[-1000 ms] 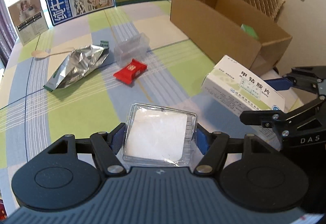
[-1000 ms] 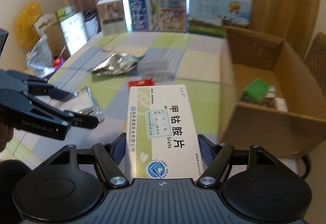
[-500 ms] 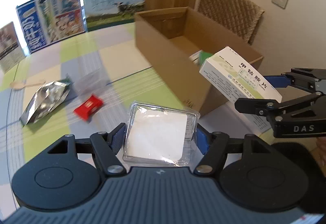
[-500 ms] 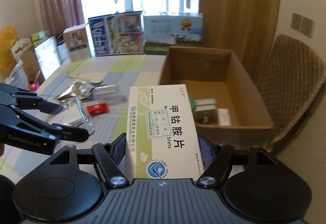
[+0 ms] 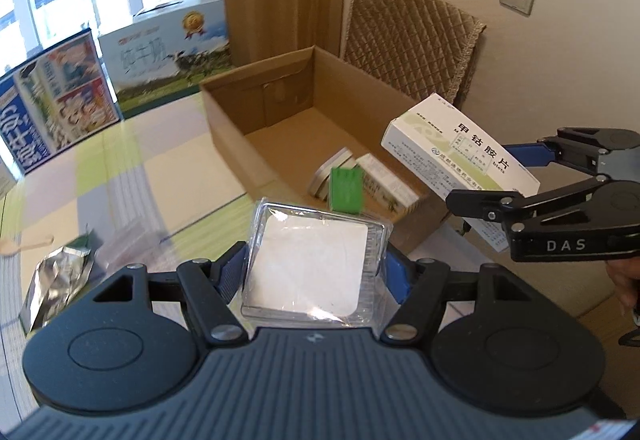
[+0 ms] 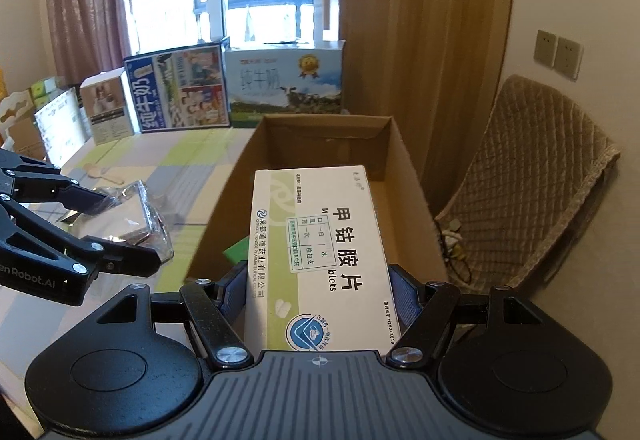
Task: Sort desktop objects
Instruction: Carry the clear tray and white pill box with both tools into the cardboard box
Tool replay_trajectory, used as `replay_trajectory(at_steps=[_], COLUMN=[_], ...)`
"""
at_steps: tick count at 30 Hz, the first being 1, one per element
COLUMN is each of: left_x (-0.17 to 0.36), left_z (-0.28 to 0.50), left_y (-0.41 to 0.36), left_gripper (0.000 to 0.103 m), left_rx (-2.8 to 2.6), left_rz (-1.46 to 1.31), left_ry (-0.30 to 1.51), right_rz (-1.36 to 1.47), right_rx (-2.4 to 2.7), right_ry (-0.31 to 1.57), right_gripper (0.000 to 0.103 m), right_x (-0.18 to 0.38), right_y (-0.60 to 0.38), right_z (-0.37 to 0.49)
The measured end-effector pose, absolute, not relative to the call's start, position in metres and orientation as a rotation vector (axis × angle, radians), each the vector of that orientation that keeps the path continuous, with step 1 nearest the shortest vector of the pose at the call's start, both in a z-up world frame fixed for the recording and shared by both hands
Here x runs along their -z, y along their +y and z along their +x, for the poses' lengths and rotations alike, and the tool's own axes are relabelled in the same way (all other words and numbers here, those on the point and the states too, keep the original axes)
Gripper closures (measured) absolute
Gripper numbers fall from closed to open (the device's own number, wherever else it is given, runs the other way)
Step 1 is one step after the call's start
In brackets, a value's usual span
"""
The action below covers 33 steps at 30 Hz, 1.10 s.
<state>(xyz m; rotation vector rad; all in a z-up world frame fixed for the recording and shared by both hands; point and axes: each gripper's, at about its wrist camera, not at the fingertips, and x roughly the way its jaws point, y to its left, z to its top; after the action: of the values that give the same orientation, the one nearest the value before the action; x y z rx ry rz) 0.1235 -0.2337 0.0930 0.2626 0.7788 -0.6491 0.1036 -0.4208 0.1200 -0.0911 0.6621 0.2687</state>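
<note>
Pinching clear plastic pack (image 5: 310,264) w/ left claw (image 5: 312,272), held over counter (image 5: 160,168) edge beside cardboard box (image 5: 240,144). Right claw (image 6: 316,292) clamped on medicine box (image 6: 320,256), above cardboard box opening; small boxes (image 5: 352,184) inside.

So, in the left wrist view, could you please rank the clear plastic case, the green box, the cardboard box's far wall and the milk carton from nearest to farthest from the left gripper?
1. Clear plastic case: held between the left gripper's pads.
2. Green box: just beyond, inside the cardboard box.
3. Cardboard box's far wall: behind it.
4. Milk carton: farthest, upper left by the window.
</note>
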Motion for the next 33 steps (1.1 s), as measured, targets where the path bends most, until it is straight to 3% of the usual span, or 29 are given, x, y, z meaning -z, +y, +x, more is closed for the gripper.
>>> replay_trajectory(at_steps=[33], left_x=[-0.048], left_z=[0.195], left_y=[-0.317], left_gripper=[0.039], left_rx=[0.782], left_rz=[0.319], left_ry=[0.812], right_rz=[-0.090], right_rx=[-0.222], right_ry=[0.683], right_gripper=[0.034], right_x=[-0.101], right_y=[-0.454], right_z=[0.170])
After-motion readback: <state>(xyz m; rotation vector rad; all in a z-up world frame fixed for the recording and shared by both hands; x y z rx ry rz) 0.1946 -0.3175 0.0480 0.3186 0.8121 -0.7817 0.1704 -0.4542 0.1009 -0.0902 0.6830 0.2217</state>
